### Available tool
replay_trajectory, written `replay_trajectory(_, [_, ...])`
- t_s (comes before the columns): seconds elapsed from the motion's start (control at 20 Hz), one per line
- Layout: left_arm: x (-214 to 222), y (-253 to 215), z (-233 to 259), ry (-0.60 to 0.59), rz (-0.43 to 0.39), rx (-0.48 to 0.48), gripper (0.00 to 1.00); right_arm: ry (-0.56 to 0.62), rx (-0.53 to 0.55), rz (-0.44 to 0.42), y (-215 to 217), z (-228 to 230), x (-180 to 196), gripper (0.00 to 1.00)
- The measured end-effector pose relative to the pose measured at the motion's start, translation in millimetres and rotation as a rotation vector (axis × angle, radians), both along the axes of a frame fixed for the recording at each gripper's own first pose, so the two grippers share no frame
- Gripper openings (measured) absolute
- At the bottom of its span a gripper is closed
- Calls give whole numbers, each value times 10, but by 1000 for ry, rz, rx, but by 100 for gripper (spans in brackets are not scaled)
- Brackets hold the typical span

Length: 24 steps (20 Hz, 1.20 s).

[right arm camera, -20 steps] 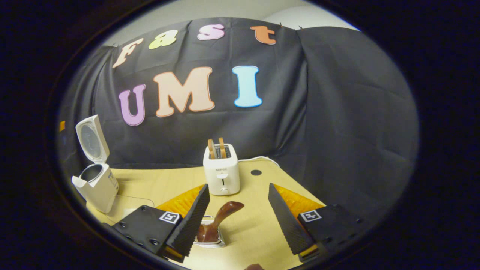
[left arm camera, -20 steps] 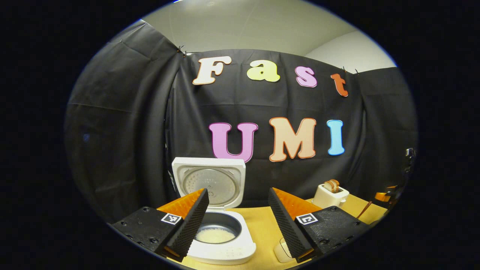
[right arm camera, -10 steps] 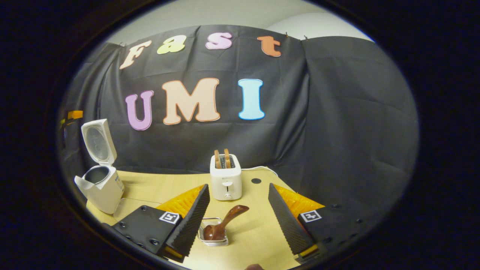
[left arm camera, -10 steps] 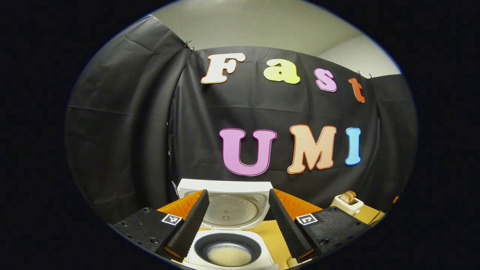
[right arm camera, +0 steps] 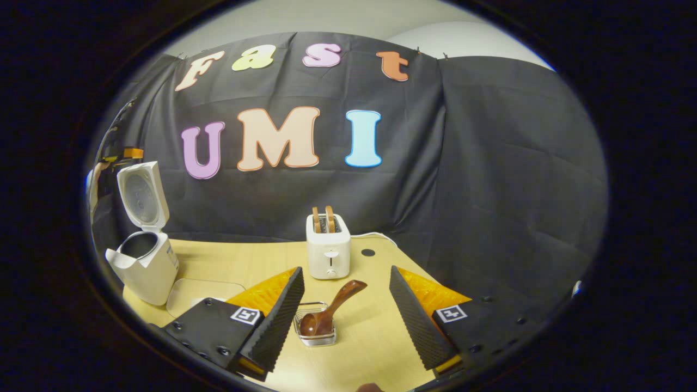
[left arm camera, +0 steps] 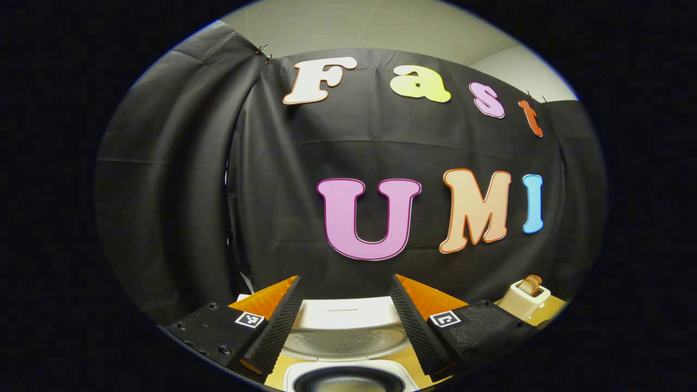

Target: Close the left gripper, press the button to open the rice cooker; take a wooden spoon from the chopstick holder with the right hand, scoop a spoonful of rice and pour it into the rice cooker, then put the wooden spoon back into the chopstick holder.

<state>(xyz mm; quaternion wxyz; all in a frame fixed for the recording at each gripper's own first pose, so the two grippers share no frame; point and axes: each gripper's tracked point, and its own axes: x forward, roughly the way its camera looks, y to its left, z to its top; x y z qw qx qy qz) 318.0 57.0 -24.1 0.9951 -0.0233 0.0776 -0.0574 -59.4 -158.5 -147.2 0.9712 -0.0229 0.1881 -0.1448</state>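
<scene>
The white rice cooker (right arm camera: 142, 265) stands at the table's left with its lid (right arm camera: 141, 191) raised. In the left gripper view the lid's inner face (left arm camera: 344, 333) and the dark pot rim (left arm camera: 348, 379) lie just below and between the fingers of my left gripper (left arm camera: 346, 282), which is open and empty. The brown wooden spoon (right arm camera: 330, 308) rests bowl-down in the small chopstick holder (right arm camera: 317, 338), its handle leaning up to the right. My right gripper (right arm camera: 346, 270) is open, with the spoon and holder low between its fingers, untouched.
A white toaster (right arm camera: 328, 252) with two slices stands at the back of the wooden table (right arm camera: 256, 261); it is also at the right in the left gripper view (left arm camera: 524, 298). A clear flat tray (right arm camera: 202, 290) lies beside the cooker. A hand with the other gripper (right arm camera: 111, 163) is above the cooker.
My left gripper has moved in close over the cooker, so the pot has slid to the bottom edge of its view. The right gripper has drawn back a little from the spoon. Both stayed open.
</scene>
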Motion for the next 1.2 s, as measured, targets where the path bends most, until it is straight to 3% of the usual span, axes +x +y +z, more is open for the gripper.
replay_trajectory(0.15, [146, -23, -162, 38, 7, -24, 92, 8, -7, 0, 36, -24, -25, 100])
replay_trajectory(0.4, [29, -59, -198, 45, 17, 8, 95, -16, 15, 37, 145, 43, 118, 100])
replay_trajectory(1.2, [-1200, -83, -506, 91, 62, 8, 95, -18, 88, 285, 770, -61, 612, 100])
